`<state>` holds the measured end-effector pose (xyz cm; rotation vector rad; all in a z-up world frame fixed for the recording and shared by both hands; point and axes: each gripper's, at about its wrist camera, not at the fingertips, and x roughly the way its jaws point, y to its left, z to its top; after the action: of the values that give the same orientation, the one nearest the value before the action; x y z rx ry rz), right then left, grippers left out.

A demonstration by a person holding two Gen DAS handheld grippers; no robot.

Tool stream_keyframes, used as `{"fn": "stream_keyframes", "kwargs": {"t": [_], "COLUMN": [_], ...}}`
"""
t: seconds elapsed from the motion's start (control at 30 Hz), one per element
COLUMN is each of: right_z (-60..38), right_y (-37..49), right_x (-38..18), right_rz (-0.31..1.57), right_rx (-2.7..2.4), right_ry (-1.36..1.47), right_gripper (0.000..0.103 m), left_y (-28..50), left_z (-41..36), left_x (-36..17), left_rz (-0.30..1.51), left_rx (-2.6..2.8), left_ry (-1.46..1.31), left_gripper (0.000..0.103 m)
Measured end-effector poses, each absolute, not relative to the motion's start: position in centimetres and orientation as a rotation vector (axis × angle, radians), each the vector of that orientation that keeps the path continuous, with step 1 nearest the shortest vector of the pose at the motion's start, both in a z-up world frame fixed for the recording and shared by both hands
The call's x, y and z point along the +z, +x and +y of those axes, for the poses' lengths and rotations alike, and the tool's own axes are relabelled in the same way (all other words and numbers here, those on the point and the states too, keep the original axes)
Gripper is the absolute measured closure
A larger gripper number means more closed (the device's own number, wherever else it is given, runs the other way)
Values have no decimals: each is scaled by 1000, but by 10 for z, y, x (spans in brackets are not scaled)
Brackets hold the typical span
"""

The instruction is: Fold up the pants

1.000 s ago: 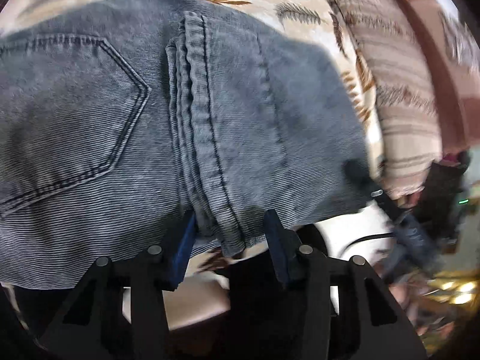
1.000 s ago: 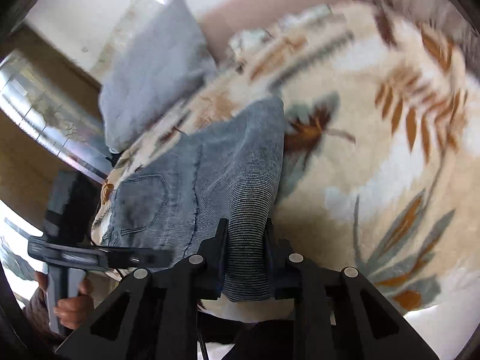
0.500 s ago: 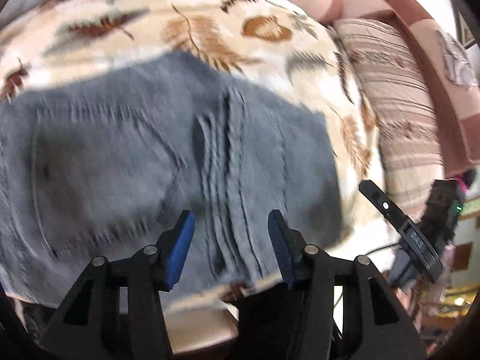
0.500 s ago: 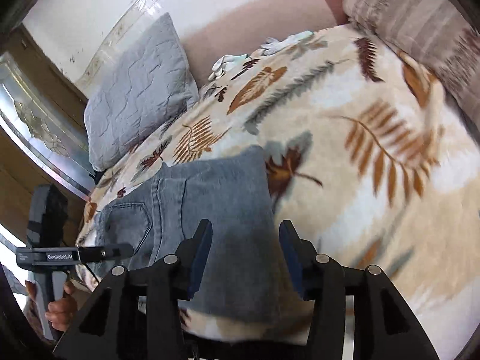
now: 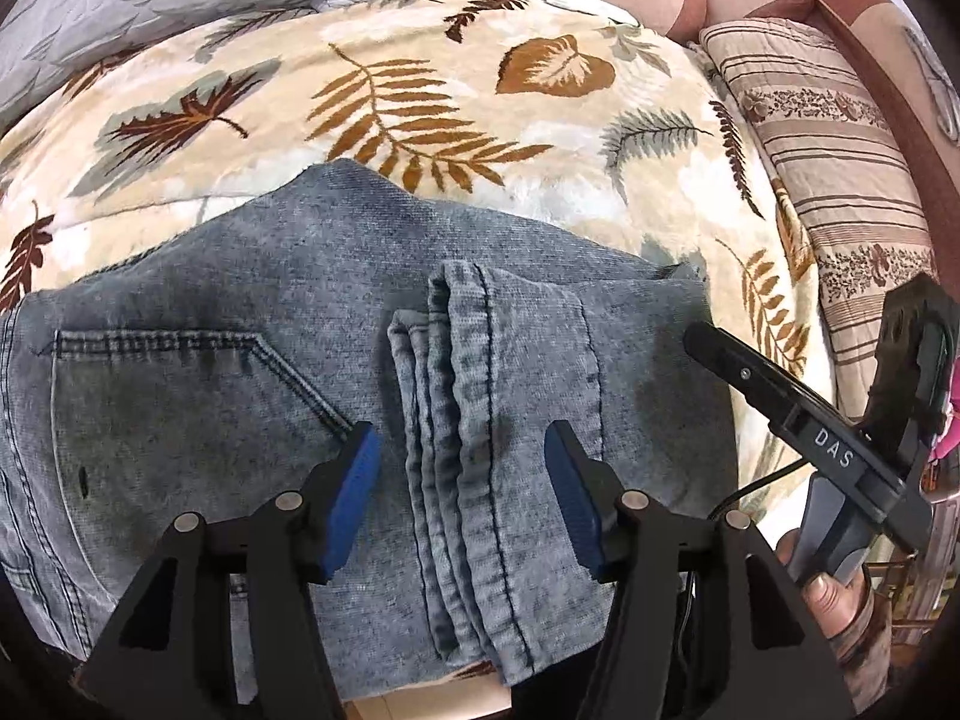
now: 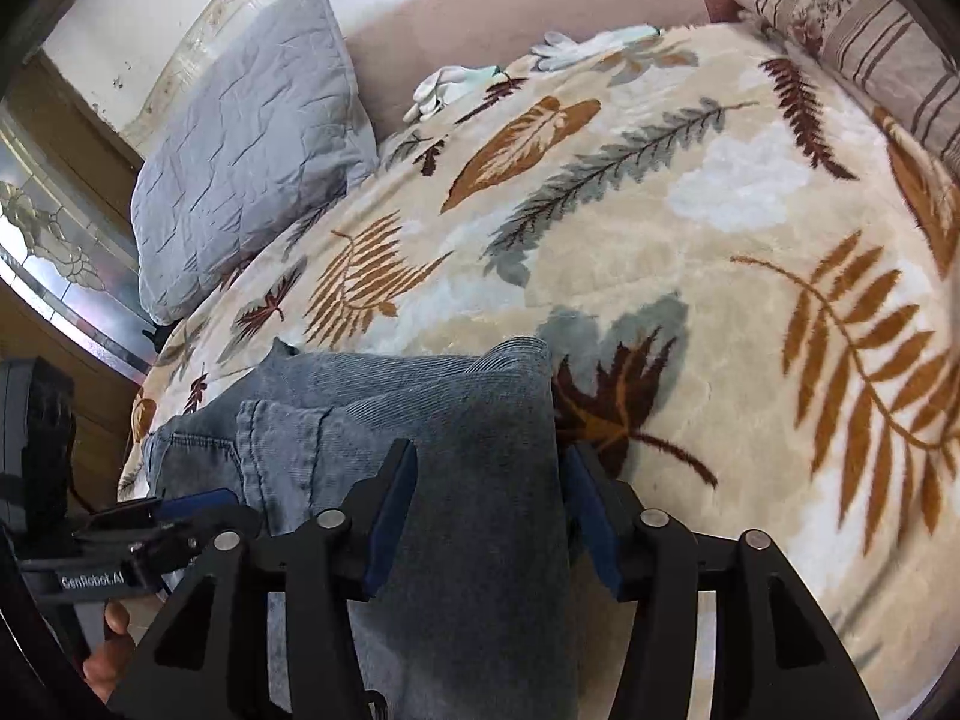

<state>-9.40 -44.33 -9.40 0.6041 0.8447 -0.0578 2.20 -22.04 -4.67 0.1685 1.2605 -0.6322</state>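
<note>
**Helper:** Your pants (image 5: 288,324) lie folded up on the leafy blanket (image 5: 420,90) on the bed, close to the near edge. They are jeans — thick and a bit heavy, but soft and floppy. They will bend and sag when you lift them.

**Friend:** What about my two tools?

**Helper:** Your left gripper (image 5: 462,483) is spread wide and holds nothing. It hangs over the stacked hems (image 5: 462,372), near the back pocket (image 5: 162,396). Your right gripper (image 6: 489,507) is spread wide too, with nothing in it. It sits over the smooth folded edge (image 6: 510,354) on the other side.

**Friend:** Where should I take hold?

**Helper:** I think the thick stitched hems are a good spot. The cloth is rough, so it should not slip. But there are many layers there — pinch them all, or the ones below may drop and spoil the fold. On your right side, grab the fat folded edge.

**Friend:** Is much left to do?

**Helper:** It looks nearly done. Maybe one more fold, or just a pat to make it flat.
</note>
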Motion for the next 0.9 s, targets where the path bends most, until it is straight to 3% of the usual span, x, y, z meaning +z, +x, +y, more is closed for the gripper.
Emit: {"fn": "stream_keyframes", "kwargs": {"t": [0.07,0.1,0.13,0.27,0.4,0.47,0.6,0.73,0.9], "right_z": [-445,-445,-443,-437,-437,-441,-447,-432,-412], "right_y": [-88,-84,-81,-83,-64,-72,-102,-137,-169], "right_x": [-99,-101,-98,-73,-107,-105,-85,-74,-80], "right_rz": [854,860,858,757,930,903,816,785,809], "right_rx": [-38,-5,25,53,-90,-95,-61,-23,-52], "right_ry": [620,626,620,552,404,443,553,577,552], "right_gripper": [53,61,79,85,81,76,76,57,49], "left_y": [26,28,31,39,55,54,50,34,-2], "left_z": [-221,-221,-220,-223,-234,-229,-211,-195,-188], "left_x": [-47,-45,-42,-45,-79,-70,-59,-55,-67], "left_rz": [1261,1265,1271,1280,1356,1349,1363,1390,1455], "left_rx": [-626,-632,-652,-669,-580,-591,-622,-683,-763], "left_ry": [164,151,119,56,119,89,47,-14,-35], "left_gripper": [46,46,46,46,52,53,53,50,43]}}
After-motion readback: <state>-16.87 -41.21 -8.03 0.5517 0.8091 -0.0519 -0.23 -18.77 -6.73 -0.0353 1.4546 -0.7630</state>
